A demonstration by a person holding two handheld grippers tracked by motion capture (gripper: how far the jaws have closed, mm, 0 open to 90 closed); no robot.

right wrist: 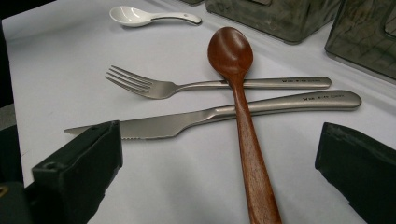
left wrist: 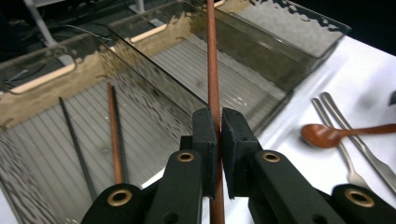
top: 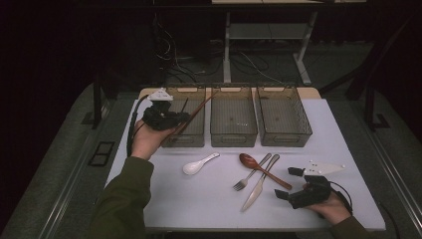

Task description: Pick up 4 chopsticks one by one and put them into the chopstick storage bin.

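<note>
Left gripper [top: 181, 118], jaws clamped on a brown chopstick [top: 196, 110] above the leftmost bin [top: 171, 140]; its long axis points toward 1 o'clock. Right gripper [top: 289, 183], jaws apart, rests by the wooden spoon [top: 262, 171].
</note>
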